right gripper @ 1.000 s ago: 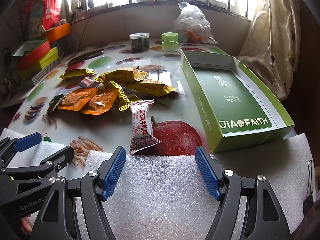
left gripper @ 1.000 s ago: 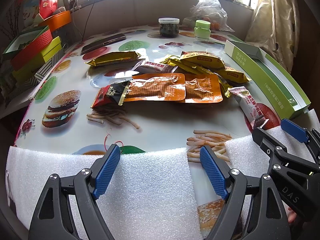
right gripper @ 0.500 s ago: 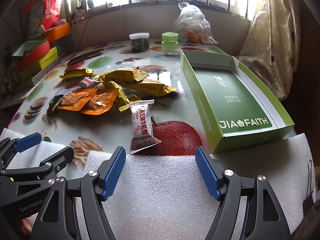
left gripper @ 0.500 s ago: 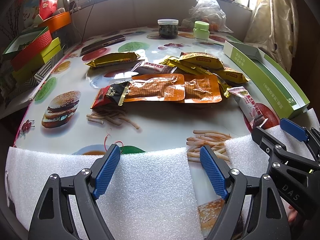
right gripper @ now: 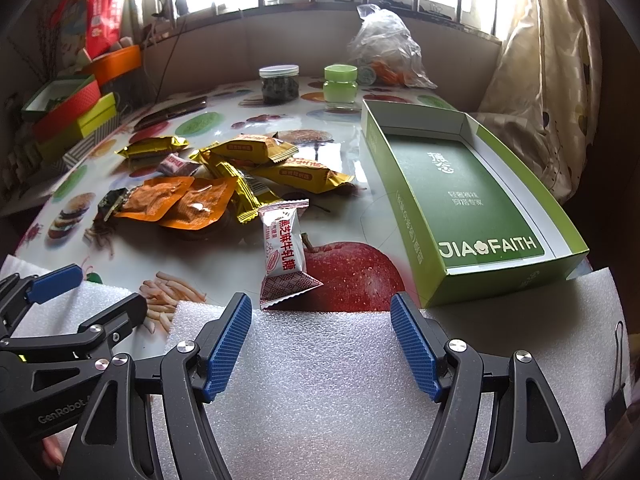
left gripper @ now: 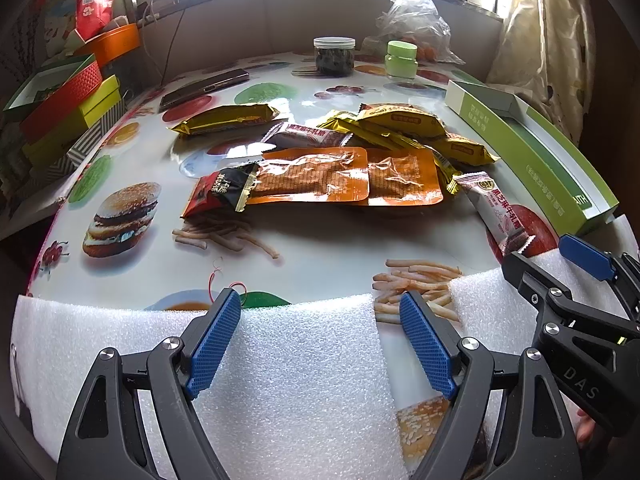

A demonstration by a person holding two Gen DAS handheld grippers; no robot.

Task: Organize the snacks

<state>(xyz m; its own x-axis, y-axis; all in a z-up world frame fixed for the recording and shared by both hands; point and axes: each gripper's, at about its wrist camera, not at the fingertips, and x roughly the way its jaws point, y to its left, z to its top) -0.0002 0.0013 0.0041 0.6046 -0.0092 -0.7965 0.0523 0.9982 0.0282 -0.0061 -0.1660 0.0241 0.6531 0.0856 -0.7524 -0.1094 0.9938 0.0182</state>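
Note:
Several snack packets lie in a loose pile on the printed tablecloth: two orange pouches (left gripper: 348, 178) (right gripper: 176, 200), yellow packets (left gripper: 400, 120) (right gripper: 256, 148), a red-black packet (left gripper: 216, 192) and a white nougat packet (right gripper: 284, 252) (left gripper: 494, 212). An open, empty green box (right gripper: 464, 196) (left gripper: 556, 160) lies at the right. My left gripper (left gripper: 320, 340) is open and empty over white foam at the table's near edge. My right gripper (right gripper: 320, 344) is open and empty over foam, just short of the white packet.
A dark jar (right gripper: 279, 84), a green jar (right gripper: 340, 82) and a plastic bag (right gripper: 384, 48) stand at the back. A phone (left gripper: 204, 88) lies back left. Stacked coloured boxes (left gripper: 60, 108) line the left edge. A curtain (right gripper: 560, 80) hangs at the right.

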